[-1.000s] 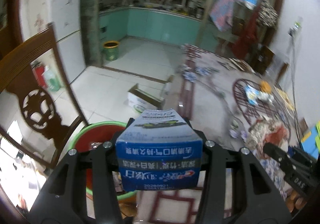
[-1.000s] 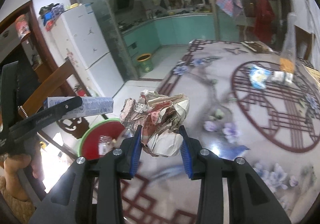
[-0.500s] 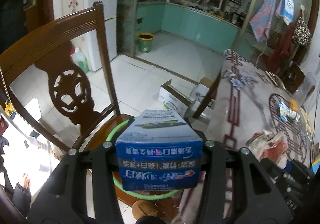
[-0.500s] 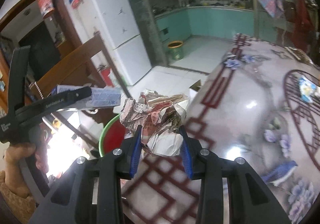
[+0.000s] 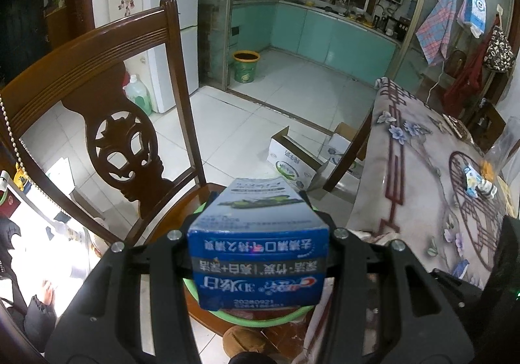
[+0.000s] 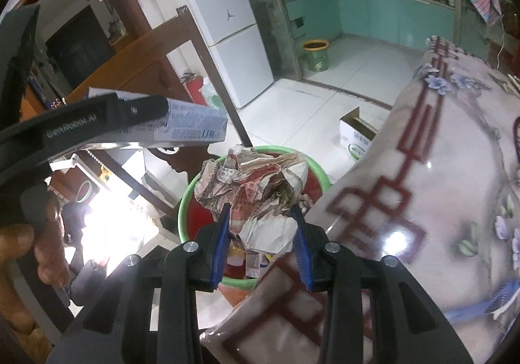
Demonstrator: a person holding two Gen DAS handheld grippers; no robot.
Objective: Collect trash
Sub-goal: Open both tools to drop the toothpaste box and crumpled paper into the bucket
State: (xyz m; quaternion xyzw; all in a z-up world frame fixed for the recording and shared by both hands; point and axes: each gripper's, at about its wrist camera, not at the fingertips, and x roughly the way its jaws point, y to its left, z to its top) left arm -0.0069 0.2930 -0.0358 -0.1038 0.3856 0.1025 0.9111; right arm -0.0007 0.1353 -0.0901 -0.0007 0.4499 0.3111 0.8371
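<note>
Fingers: left gripper point(image 5: 258, 253) clamps toothpaste box point(image 5: 260, 253); right gripper point(image 6: 261, 234) clamps crumpled paper point(image 6: 256, 198).

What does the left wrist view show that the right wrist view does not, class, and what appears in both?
Only the left wrist view shows the printed face of the blue cardboard box and small packets on the table. Only the right wrist view shows the crumpled paper wad, the red lining of the green-rimmed basin and the red fire extinguisher. Both share the box, basin, carved wooden chair and white fridge.
</note>
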